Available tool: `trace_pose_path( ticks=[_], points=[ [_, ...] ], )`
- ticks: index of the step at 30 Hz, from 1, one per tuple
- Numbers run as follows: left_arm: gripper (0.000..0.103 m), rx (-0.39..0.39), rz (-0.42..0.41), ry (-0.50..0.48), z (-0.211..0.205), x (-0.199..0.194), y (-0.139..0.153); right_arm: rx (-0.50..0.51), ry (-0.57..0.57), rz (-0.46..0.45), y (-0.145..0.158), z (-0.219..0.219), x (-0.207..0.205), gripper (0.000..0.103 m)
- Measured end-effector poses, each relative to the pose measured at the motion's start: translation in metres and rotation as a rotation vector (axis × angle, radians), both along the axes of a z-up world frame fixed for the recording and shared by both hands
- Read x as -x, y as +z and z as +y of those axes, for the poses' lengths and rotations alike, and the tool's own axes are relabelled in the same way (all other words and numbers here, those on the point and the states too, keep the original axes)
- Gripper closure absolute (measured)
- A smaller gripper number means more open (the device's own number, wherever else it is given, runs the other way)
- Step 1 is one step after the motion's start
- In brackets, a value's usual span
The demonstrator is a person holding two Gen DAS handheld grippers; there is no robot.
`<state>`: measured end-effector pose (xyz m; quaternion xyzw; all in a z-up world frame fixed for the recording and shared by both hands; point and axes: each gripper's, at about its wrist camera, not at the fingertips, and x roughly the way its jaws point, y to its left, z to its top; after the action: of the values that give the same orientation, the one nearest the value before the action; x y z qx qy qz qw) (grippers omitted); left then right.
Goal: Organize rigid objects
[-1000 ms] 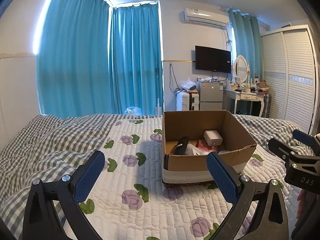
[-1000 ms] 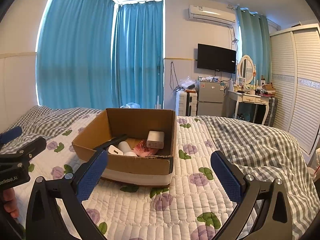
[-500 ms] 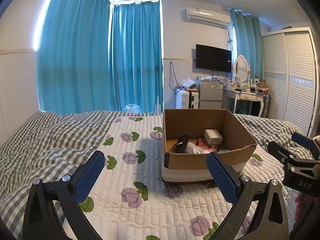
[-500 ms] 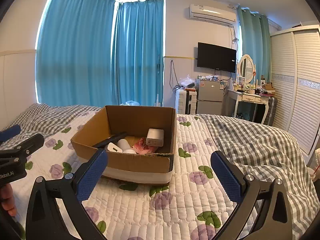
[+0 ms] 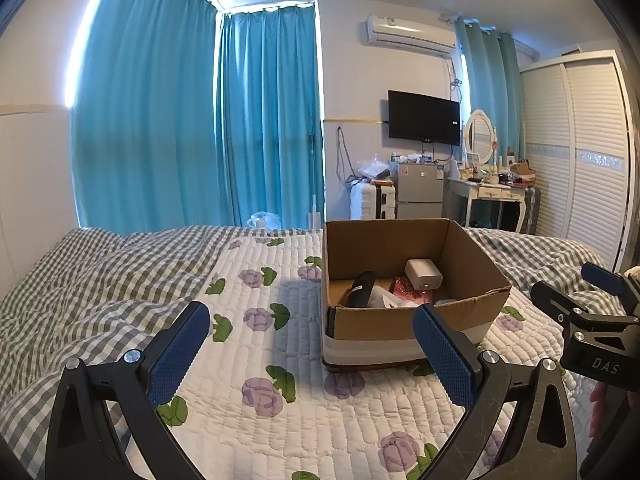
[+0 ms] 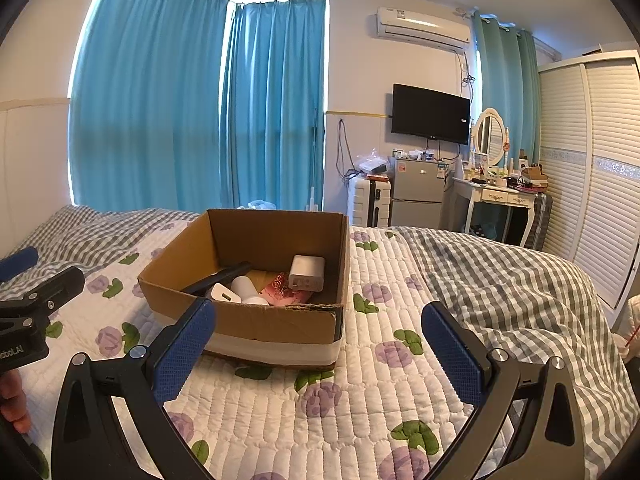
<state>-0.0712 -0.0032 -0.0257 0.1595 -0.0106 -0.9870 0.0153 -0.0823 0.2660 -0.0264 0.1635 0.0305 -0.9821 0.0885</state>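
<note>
An open cardboard box (image 5: 384, 324) (image 6: 280, 324) stands on the quilted bed. In it lie a white charger block (image 5: 423, 274) (image 6: 306, 273), a black cylinder (image 5: 358, 290) (image 6: 218, 280), a pink patterned item (image 6: 280, 286) and white pieces (image 6: 240, 290). My left gripper (image 5: 311, 350) is open and empty, held above the quilt in front of the box. My right gripper (image 6: 318, 350) is open and empty, also short of the box. Each gripper shows at the edge of the other's view (image 5: 592, 320) (image 6: 24, 304).
The floral quilt (image 5: 256, 360) (image 6: 380, 380) covers the bed, with a grey checked blanket (image 5: 80, 280) (image 6: 500, 280) on both sides. Beyond the bed stand teal curtains, a small fridge (image 5: 420, 194), a suitcase, a dressing table (image 6: 500, 196) and a wardrobe.
Both views have shifted slightly; the box sits a little lower and nearer in them. Both grippers stay open and empty.
</note>
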Motion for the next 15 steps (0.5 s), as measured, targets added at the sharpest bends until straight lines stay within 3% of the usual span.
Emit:
trace_pose_path(
  ticks=[15],
  points=[
    [0.0, 0.01, -0.006, 0.003, 0.0003, -0.0004, -0.002, -0.006, -0.003, -0.001, -0.0015, 0.0004, -0.0004, 0.0]
  ],
)
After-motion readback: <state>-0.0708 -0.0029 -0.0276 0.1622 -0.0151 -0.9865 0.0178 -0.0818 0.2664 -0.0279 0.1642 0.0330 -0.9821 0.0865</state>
